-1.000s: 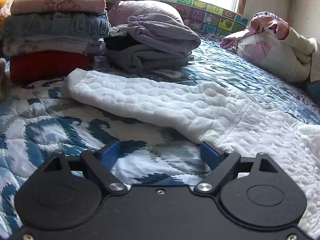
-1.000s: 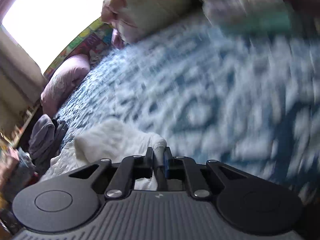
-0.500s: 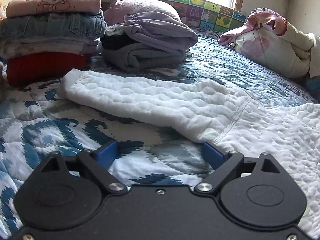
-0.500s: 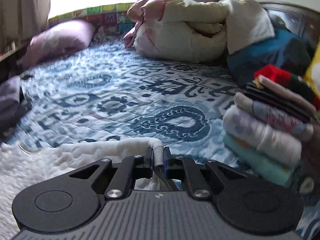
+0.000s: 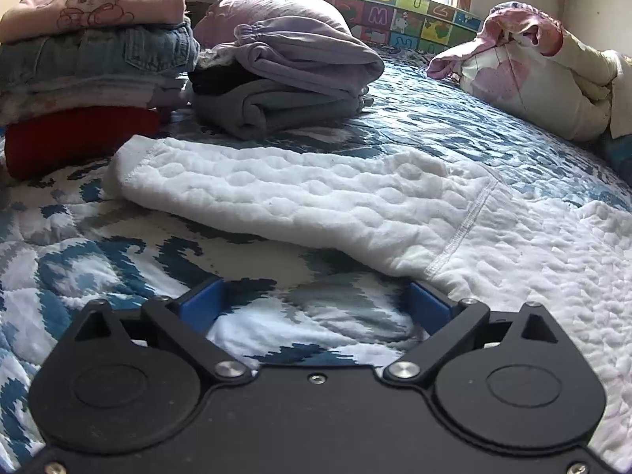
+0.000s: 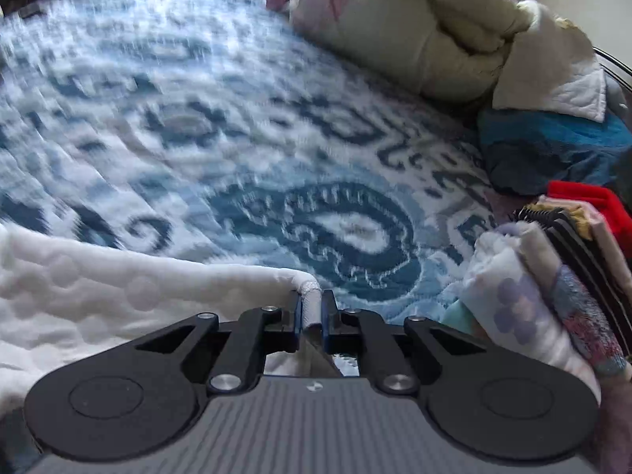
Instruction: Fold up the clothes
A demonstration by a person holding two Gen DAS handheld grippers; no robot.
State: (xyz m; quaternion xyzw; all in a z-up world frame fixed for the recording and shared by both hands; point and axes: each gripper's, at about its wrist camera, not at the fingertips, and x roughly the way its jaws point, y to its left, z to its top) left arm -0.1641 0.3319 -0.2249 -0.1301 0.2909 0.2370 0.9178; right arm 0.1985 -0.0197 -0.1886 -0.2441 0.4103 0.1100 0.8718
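While the right gripper (image 6: 312,310) pinches the white garment (image 6: 98,296), the left gripper (image 5: 316,302) gapes empty.

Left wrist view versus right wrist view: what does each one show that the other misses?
Only the left wrist view shows the left tongs open over the quilt, the white garment's sleeve laid flat, and two folded stacks: one topped by a pink top, one by lilac pants.

Only the right wrist view shows the right tongs shut on the garment's edge, plus a mixed folded pile.

Both show the white garment, the blue patterned quilt and the cream bedding bundle.
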